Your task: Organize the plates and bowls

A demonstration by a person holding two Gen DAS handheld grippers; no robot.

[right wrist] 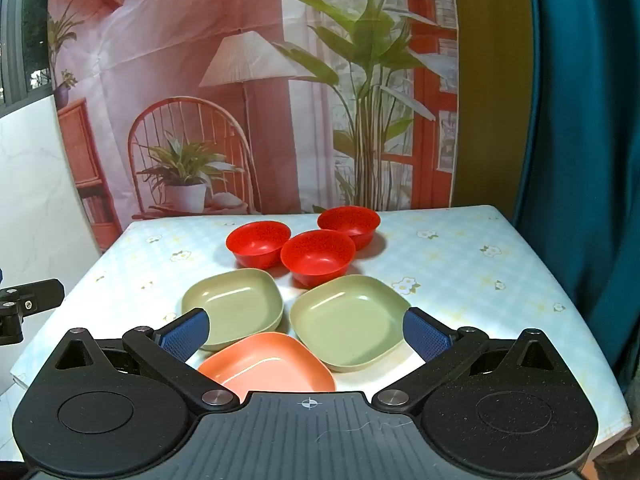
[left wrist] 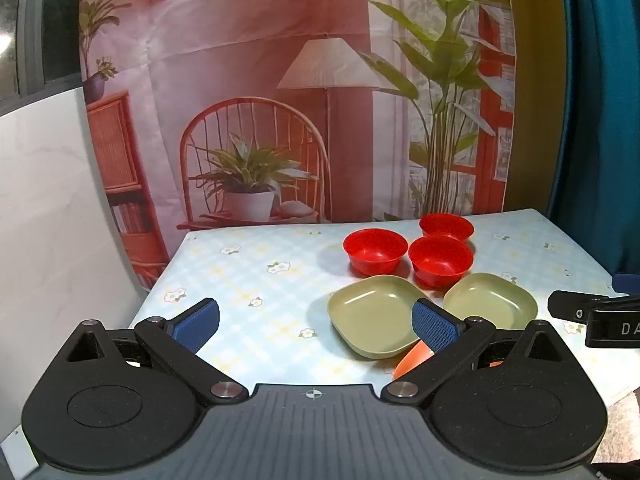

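- The table (right wrist: pixel 460 264) wears a pale cloth with a checked pattern and small white flowers, and all the dishes sit on it in one loose cluster.
- Three red bowls stand upright at the far side: the left red bowl (right wrist: pixel 258 243), the middle red bowl (right wrist: pixel 318 257) a little nearer, and the far red bowl (right wrist: pixel 349 224) behind it on the right. They crowd close, the middle one overlapping the other two from where I stand.
- Nearer lie two squarish green plates side by side: the left green plate (right wrist: pixel 234 307) and the right green plate (right wrist: pixel 349 320), a narrow strip of cloth showing between them.
- Nearest of all is the orange plate (right wrist: pixel 267 363), tucked just before the gap between the green pair; its left corner looks to overlap the left green plate's rim.
- The right gripper (right wrist: pixel 308 334) hovers over the near dishes, tilted downward, its blue pads spread wide and grasping nothing.
- The left gripper (left wrist: pixel 316 326) hangs further left over bare cloth, likewise released, jaws wide apart; its right pad crosses in front of the left green plate's near corner in the left wrist view.
- Behind the table hangs a printed backdrop (right wrist: pixel 256 80) of a chair, lamp and potted plants, with a teal curtain (right wrist: pixel 580 160) at the right.
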